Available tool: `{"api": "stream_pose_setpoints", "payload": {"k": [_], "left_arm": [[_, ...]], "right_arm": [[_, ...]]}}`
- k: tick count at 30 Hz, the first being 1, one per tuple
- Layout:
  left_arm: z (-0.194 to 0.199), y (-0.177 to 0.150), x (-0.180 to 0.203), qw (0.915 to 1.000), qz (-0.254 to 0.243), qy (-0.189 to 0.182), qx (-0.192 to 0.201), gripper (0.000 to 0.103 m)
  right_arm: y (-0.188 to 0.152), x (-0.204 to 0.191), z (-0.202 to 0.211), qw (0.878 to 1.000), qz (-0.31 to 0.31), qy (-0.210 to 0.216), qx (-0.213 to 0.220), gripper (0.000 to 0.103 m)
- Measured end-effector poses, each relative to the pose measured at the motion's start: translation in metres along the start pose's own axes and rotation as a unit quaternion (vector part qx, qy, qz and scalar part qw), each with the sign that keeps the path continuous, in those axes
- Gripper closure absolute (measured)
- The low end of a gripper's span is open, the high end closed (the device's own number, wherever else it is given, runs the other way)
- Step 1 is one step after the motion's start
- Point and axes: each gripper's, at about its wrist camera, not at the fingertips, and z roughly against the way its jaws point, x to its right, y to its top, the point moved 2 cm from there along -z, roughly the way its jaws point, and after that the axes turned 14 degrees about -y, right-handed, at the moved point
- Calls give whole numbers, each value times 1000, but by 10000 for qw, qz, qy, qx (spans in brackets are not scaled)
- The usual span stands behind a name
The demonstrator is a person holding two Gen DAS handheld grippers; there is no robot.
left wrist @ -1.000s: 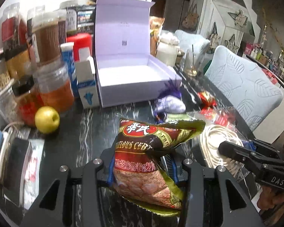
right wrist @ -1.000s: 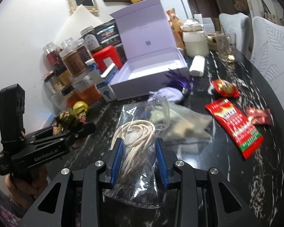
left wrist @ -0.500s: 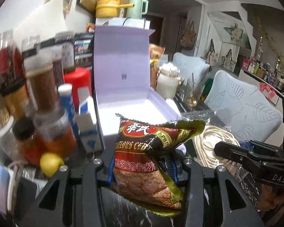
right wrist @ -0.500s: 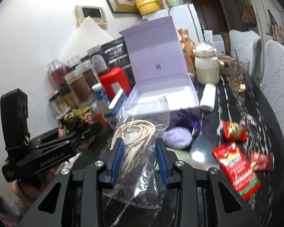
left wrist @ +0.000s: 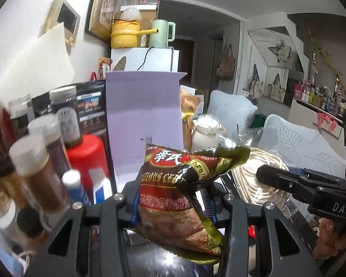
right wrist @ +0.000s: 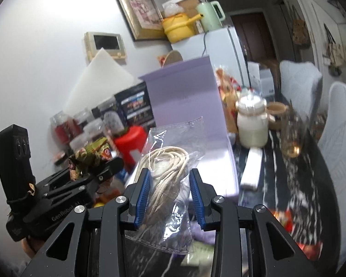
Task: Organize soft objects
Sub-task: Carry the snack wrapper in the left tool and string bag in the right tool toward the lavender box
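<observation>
My left gripper [left wrist: 174, 204] is shut on a red and green snack bag [left wrist: 180, 198] and holds it up in front of the open lilac box [left wrist: 143, 120]. My right gripper [right wrist: 170, 196] is shut on a clear bag of white rope [right wrist: 166, 175], also raised before the lilac box [right wrist: 184, 97]. The rope bag [left wrist: 253, 173] and right gripper [left wrist: 295, 184] show at the right of the left wrist view. The left gripper [right wrist: 103, 168] with the snack bag [right wrist: 90, 154] shows at the left of the right wrist view.
Spice jars [left wrist: 37, 166] and a red canister [left wrist: 87, 154] crowd the left of the box. A white jar [right wrist: 252, 124], a glass [right wrist: 293, 136] and a white roll [right wrist: 251, 168] stand right of it on the dark marble table [right wrist: 311, 180]. Red snack packets [right wrist: 283, 219] lie near the table's right edge.
Both grippers have risen and moved toward the lilac box, each keeping its bag. The tabletop and the box floor have dropped out of sight in the left wrist view.
</observation>
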Motion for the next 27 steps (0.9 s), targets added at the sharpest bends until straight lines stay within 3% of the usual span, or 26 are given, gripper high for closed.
{"api": "stream_pose_setpoints", "payload": {"k": [20,27], "left_arm": [[-111,61,-61,9993,51,379,31,60],[-151,62,-85,9980,82,580,-253,60]], "right_arm": [[83,5,-105,9983,370,-314,335,69],[103,11,-145,9952,628,-607,447,69]]}}
